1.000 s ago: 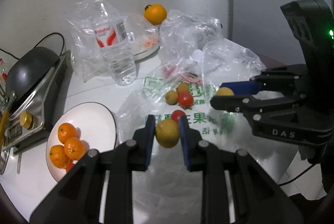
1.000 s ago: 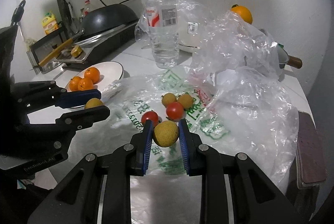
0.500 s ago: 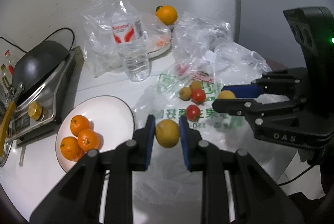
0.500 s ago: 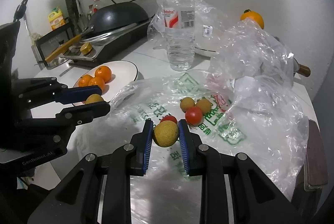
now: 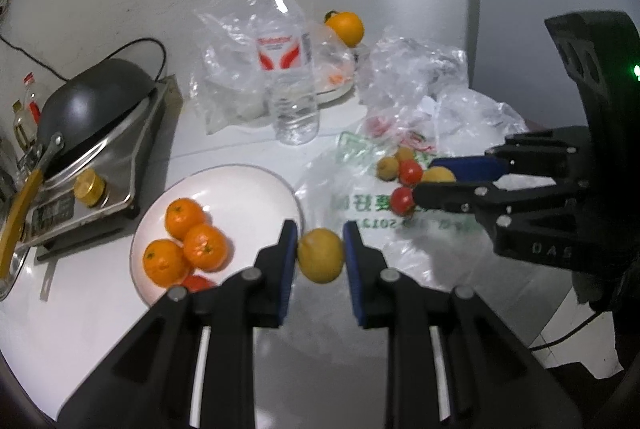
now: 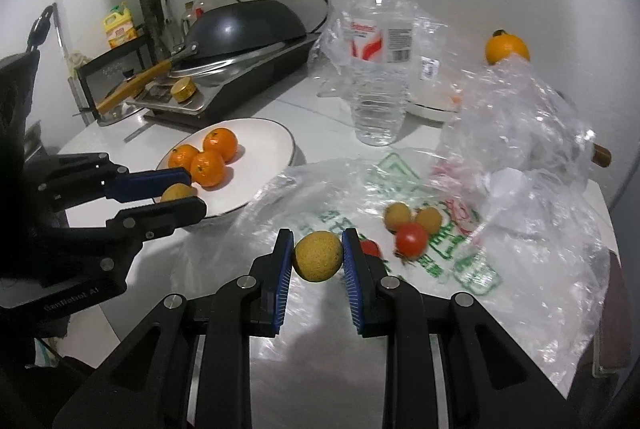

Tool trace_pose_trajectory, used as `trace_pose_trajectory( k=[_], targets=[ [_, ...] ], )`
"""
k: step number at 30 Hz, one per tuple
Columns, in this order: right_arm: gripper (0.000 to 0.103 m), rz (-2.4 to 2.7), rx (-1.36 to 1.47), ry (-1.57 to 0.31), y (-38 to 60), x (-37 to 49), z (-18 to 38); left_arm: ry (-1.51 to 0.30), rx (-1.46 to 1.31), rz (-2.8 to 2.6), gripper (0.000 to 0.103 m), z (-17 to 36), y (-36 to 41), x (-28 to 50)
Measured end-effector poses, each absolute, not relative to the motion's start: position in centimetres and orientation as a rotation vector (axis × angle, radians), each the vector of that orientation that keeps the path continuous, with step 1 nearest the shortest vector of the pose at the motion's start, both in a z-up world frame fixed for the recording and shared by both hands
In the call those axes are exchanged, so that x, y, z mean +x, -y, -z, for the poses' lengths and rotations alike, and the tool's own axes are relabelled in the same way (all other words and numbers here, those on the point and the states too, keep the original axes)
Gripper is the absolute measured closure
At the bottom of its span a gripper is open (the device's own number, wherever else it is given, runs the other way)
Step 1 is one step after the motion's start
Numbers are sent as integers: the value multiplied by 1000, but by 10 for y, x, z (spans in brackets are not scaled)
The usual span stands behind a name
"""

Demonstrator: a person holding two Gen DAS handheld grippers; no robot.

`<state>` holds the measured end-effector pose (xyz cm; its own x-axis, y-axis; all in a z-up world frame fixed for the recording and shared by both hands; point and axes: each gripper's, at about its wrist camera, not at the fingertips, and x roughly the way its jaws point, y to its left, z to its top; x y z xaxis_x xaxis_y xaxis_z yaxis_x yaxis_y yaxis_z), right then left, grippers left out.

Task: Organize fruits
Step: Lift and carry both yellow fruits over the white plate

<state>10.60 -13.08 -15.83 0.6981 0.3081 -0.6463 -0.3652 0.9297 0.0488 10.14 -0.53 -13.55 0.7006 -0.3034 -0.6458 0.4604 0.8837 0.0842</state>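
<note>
My left gripper (image 5: 321, 261) is shut on a yellow-green fruit (image 5: 321, 255), held above the table at the right rim of the white plate (image 5: 240, 185). The plate holds three mandarins (image 5: 196, 245) and a tomato (image 5: 196, 283). My right gripper (image 6: 318, 257) is shut on a second yellow-green fruit (image 6: 318, 256) over the printed plastic bag (image 6: 440, 257). On the bag lie two small yellow fruits (image 6: 412, 217) and two tomatoes (image 6: 411, 238). The left gripper also shows in the right wrist view (image 6: 176, 197), and the right gripper in the left wrist view (image 5: 440, 181).
A water bottle (image 5: 289, 69) stands behind the bag. An orange (image 5: 345, 28) sits on crumpled clear bags (image 5: 420, 69) by a far dish. A dark wok (image 5: 88, 109) rests on a cooker at the left. The table edge runs on the right.
Both grippers have drawn back and moved left with their fruits. The left one now sits by the plate's rim; the plate and wok show more fully.
</note>
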Motion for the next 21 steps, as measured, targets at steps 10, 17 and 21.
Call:
trace_pose_trajectory(
  k=[10,17,21],
  targets=[
    [76,-411,-118,-712,96,116,158,-685,205,381,79,144,-32,106],
    [76,-433,-136,-720,81,123,159,-700,200,353,79,154,-45,114],
    [76,-454,-144,-723,75,129,162,-711,223,330,79,164,-46,122]
  ],
)
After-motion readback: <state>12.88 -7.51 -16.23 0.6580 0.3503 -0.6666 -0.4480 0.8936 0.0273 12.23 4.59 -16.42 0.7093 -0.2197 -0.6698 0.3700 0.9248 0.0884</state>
